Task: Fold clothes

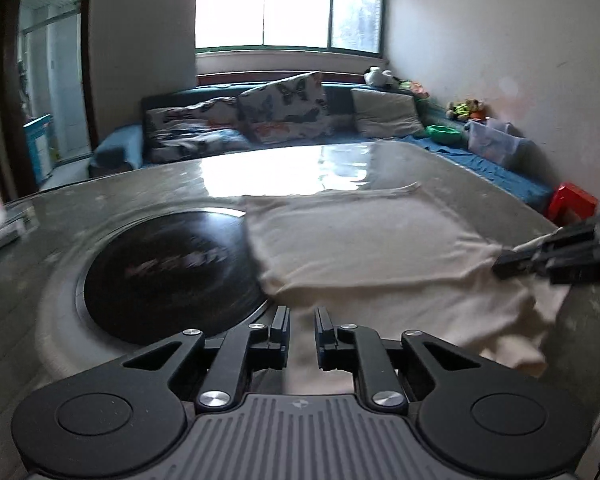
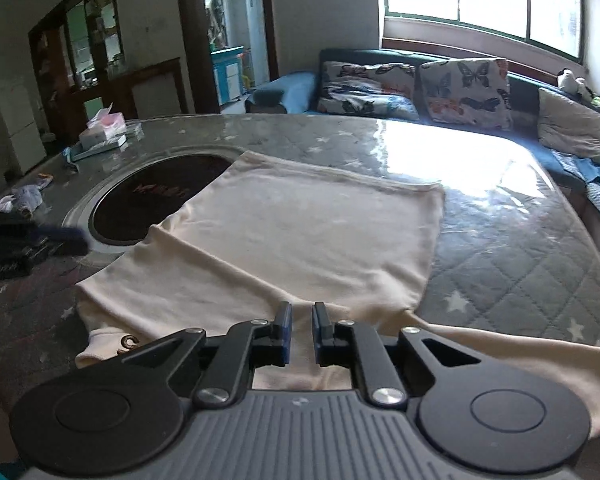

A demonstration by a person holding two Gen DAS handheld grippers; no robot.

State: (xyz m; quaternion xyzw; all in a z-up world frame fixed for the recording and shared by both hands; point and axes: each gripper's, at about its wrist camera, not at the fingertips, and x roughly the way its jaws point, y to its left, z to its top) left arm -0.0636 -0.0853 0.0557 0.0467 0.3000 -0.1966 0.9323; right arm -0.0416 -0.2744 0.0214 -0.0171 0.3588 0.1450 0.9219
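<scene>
At the far left of the counter [image 2: 520, 248], which is covered in grey quilted cloth with white stars under a glossy clear sheet, sits a tissue box [image 2: 102, 128] among a few loose bits of clutter. To the right of it is a round black cooktop [image 1: 168, 268], sunk into the surface. The left claw [image 1: 302, 320] hangs at the cooktop's near rim, angled downward, where the cream garment [image 2: 300, 232] begins. Its jaws stand close together with only a narrow slot between them. Cream fabric shows through that slot, but I cannot tell whether the pads press on it, and the right wrist view shows this claw only as a dark blur. The garment lies spread across the middle of the counter, with its far left corner overlapping the cooktop. One layer is folded over the top, leaving a diagonal edge, and a printed part peeks out at the near left. The right claw [image 2: 300, 316] is at the garment's near right side, nearly closed and pinching a fold of the fabric, which pulls up into a small ridge toward it. Beyond the counter's right edge runs a blue sofa with butterfly cushions [image 2: 466, 88] under a bright window.
</scene>
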